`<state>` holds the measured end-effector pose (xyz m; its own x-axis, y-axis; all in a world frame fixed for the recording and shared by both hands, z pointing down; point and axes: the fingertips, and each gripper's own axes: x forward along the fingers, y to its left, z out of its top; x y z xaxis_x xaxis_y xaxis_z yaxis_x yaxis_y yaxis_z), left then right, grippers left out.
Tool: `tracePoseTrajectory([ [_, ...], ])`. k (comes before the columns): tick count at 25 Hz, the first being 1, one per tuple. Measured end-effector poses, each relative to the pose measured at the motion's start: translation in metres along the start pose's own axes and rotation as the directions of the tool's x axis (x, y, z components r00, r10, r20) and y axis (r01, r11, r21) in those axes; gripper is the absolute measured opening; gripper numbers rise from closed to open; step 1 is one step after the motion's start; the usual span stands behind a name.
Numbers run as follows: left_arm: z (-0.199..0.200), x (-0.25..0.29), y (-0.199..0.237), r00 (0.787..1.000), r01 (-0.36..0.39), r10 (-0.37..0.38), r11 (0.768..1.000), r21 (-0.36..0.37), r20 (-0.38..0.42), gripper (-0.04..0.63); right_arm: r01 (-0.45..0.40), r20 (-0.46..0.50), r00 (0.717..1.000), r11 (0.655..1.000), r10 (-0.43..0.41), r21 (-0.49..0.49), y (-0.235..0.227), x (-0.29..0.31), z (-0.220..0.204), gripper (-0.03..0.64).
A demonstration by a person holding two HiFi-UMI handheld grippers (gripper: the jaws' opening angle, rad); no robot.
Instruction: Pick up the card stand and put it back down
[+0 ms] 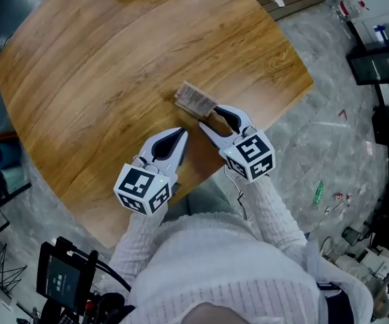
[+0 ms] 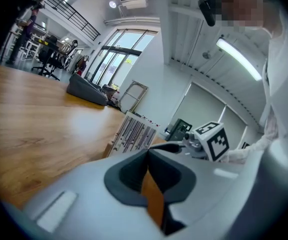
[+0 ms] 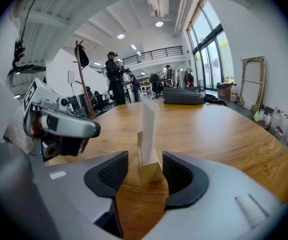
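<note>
The card stand [image 1: 195, 100], a small wooden block holding an upright printed card, stands on the round wooden table [image 1: 100, 66] near its front right edge. My right gripper [image 1: 208, 117] reaches it from the near side. In the right gripper view, the stand's block [image 3: 150, 171] sits between the right gripper's [image 3: 145, 160] jaws, with a gap on each side; the jaws are open and the white card [image 3: 148, 121] rises edge-on. My left gripper [image 1: 181, 133] rests just left of it, shut and empty. The left gripper view shows the left gripper [image 2: 147, 153] and the card stand [image 2: 134, 133] ahead of it.
A dark bag [image 3: 183, 95] lies at the table's far edge. The table's front right edge [image 1: 275, 117] runs close to the right gripper. Small litter dots the grey floor [image 1: 329, 154]. People [image 3: 115, 76] stand far off in the hall.
</note>
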<state>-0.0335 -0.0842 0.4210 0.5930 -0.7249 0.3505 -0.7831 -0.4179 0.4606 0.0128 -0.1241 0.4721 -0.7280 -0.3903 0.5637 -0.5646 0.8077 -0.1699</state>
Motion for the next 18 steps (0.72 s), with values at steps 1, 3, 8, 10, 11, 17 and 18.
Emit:
tracePoseTrajectory([
  [1,-0.001,-0.001,-0.001,1.000,0.000,0.000,1.000,-0.007,-0.001,0.009,-0.003,-0.016,1.000,1.000,0.003,-0.019,0.000,0.003,-0.001,0.209],
  [3,-0.003,-0.001,-0.001,1.000,0.000,0.000,1.000,-0.021,-0.005,0.009,-0.018,-0.040,0.999,0.999,0.016,-0.050,0.001,0.010,-0.002,0.220],
  [8,-0.007,-0.003,0.000,1.000,-0.007,0.006,0.999,-0.042,-0.021,0.009,-0.054,-0.082,0.996,0.993,0.046,-0.103,0.009,0.021,0.001,0.239],
  [10,-0.008,-0.002,0.001,1.000,-0.013,0.011,0.999,-0.051,-0.025,0.009,-0.065,-0.097,0.994,0.990,0.053,-0.125,0.011,0.024,0.000,0.239],
  [11,-0.008,-0.002,0.001,1.000,-0.016,0.015,0.998,-0.056,-0.026,0.009,-0.071,-0.106,0.993,0.988,0.057,-0.139,0.012,0.026,0.000,0.241],
  [17,-0.005,-0.004,0.008,0.999,-0.023,0.021,0.997,-0.077,-0.026,0.009,-0.085,-0.124,0.990,0.982,0.064,-0.171,0.016,0.034,0.005,0.242],
  [18,-0.004,-0.005,0.009,0.999,-0.026,0.024,0.996,-0.080,-0.024,0.009,-0.090,-0.128,0.989,0.980,0.067,-0.179,0.015,0.034,0.005,0.243],
])
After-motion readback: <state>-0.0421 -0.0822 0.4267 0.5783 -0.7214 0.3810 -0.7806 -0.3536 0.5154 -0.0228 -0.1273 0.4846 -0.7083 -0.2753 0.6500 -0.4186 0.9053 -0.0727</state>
